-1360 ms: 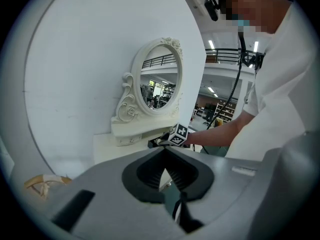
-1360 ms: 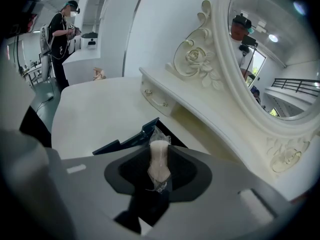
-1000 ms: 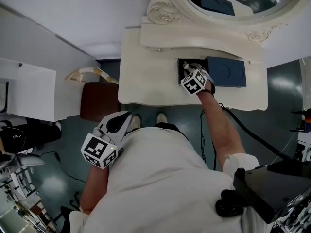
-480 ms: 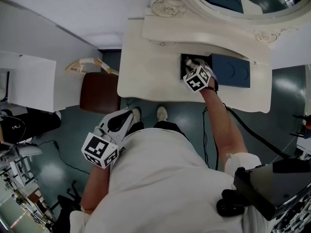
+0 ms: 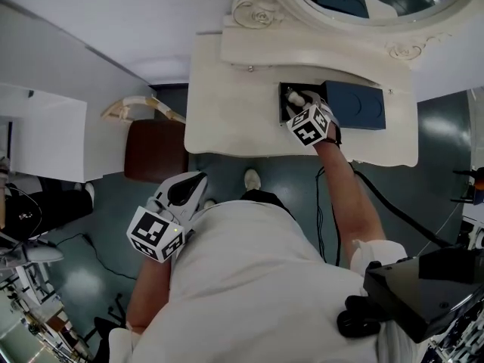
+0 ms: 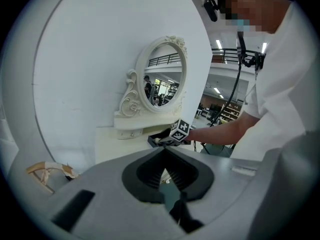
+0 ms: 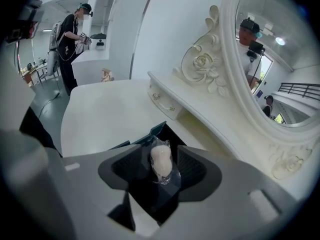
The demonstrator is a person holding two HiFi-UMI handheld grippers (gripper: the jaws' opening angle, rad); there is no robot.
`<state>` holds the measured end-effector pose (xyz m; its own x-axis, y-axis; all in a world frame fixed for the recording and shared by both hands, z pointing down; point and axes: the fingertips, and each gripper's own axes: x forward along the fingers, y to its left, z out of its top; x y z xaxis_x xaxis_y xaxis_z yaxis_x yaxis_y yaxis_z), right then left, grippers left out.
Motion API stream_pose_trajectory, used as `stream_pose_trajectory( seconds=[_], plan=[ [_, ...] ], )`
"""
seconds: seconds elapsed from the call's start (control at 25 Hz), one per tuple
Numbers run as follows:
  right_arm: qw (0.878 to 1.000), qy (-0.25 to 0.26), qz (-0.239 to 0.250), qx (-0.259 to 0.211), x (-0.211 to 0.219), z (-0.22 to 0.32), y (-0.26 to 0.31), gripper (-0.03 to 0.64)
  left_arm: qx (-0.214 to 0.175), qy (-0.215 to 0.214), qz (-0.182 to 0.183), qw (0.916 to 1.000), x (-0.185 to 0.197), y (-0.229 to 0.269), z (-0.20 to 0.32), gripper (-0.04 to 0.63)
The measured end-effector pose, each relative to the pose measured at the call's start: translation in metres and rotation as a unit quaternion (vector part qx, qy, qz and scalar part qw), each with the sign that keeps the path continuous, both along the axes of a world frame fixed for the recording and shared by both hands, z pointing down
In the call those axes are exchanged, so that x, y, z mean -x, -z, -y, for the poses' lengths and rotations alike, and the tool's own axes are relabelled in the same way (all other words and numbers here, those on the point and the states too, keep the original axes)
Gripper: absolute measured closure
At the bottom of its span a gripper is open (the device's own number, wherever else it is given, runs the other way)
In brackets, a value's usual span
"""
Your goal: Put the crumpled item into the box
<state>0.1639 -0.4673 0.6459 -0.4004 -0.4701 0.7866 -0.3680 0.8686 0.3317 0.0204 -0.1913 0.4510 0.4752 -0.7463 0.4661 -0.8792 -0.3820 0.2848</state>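
1. The right tongs stand over the open dark blue box. Their grey jaws have just been opening and now gape wide, with ribbed black pads facing inward.
2. Between those jaws lies the crumpled item, a pale, lumpy wad wrapped in clear, wrinkled film. The pads stand clear of it on either side, so nothing grips it.
3. In the head view the item shows as a small white patch inside the box's dark hollow, upper centre of the frame, just above the black-and-white marker cube.
4. The box is square-cornered with thin walls. A flat navy panel bearing a round outline lies just to its right.
5. Both sit on the cream bench, smooth and glossy with a curved front edge and a raised back shelf.
6. Above the shelf rises an oval mirror; its frame is carved in scrolls and rosettes.
7. The left tongs hang at the lower left of the head view, well apart from the bench. Their jaw tips meet, and nothing is held between them.
8. A brown padded seat stands on the grey-green floor left of the bench.
9. The person wears a white short-sleeved top.
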Motion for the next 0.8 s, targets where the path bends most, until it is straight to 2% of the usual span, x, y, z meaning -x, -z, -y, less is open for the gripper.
stream_pose_trajectory(
  seconds=[0.16,0.32,0.44,0.8],
  plan=[
    [0.999,-0.024,0.016,-0.024,0.0,-0.024,0.024,0.436,-0.013,-0.02,-0.002,0.9997,0.013,0.004,-0.019,0.594],
    [0.997,-0.047,0.041,-0.043,0.009,-0.062,0.05,0.547,-0.022,-0.038,-0.009,0.999,0.031,0.009,-0.046,0.594],
    [0.996,-0.054,0.06,-0.039,0.023,-0.104,0.061,0.615,-0.03,-0.052,-0.014,0.9981,0.046,0.01,-0.069,0.594],
    [0.992,-0.035,0.119,0.033,0.08,-0.275,0.073,0.615,-0.034,-0.083,-0.024,0.9957,0.08,0.006,-0.15,0.594]
  ],
)
